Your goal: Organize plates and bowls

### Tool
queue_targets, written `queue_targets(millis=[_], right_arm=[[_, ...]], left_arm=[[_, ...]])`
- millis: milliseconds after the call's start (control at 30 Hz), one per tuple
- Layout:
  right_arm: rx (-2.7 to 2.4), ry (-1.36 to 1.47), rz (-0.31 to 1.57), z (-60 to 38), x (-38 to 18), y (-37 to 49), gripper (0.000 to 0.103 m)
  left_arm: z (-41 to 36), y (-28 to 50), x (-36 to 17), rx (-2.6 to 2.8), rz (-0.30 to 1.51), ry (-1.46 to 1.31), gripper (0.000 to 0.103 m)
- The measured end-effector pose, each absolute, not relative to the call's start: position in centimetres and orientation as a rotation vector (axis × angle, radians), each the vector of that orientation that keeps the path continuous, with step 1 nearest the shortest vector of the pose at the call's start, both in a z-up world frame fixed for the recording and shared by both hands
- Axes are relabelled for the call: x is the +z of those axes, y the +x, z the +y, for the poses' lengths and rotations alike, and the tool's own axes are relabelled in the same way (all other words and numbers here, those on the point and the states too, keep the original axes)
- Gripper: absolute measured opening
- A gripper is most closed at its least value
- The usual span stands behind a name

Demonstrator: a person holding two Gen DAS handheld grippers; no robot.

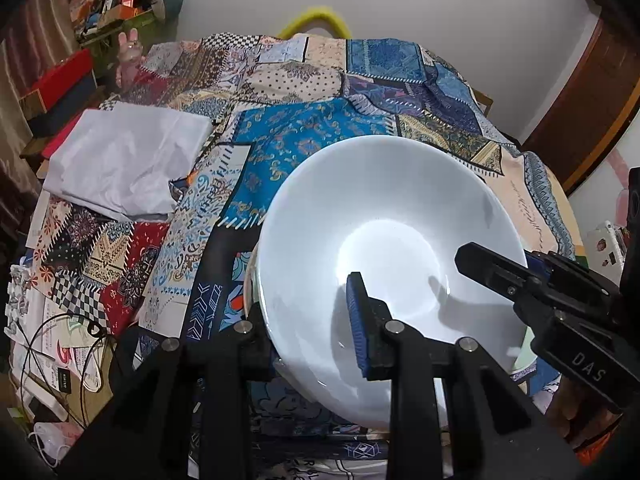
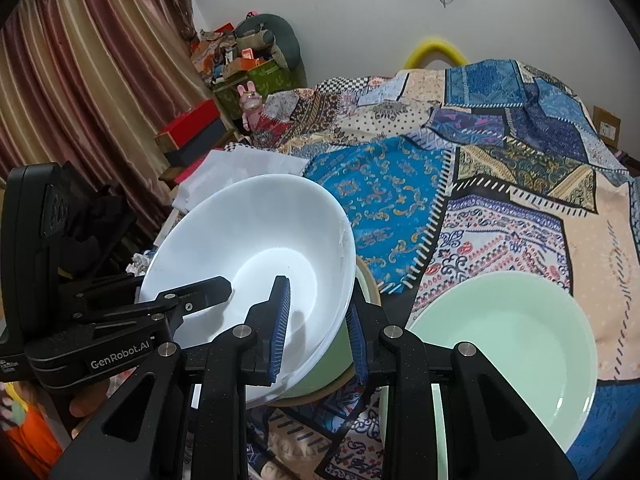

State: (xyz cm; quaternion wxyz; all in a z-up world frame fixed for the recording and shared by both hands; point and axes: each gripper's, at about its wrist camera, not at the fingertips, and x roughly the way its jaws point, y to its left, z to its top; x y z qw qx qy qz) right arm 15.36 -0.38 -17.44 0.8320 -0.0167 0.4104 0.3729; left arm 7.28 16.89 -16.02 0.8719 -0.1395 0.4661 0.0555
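Both grippers, left (image 1: 308, 316) & right (image 2: 318, 328), clamp opposite rims of the white glazed bowl (image 2: 256, 240), sharing its weight, tilted just left of the mint-green plate (image 2: 516, 344) on the patchwork-covered worktop (image 2: 500, 216).

In the right wrist view, a stack of bowls (image 2: 256, 264) is held tilted above the patchwork cloth (image 2: 500, 184). A plate (image 2: 512, 344) lies at four o'clock of it. Folded paper (image 2: 248, 168), possibly cloth, sits at twelve o'clock behind the stack.
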Motion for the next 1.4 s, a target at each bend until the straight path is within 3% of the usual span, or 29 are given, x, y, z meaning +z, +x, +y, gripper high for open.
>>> queue_targets(millis=[633, 1400], right_arm=[[0.787, -0.024, 0.981, 0.5, -21.1, 16.0, 0.025], [0.813, -0.007, 0.99, 0.3, -21.7, 16.0, 0.025]], left_arm=[[17.3, 8.3, -19.1, 0.135, 1.034, -0.276, 0.028], [17.7, 8.8, -18.1, 0.174, 1.026, -0.272, 0.028]])
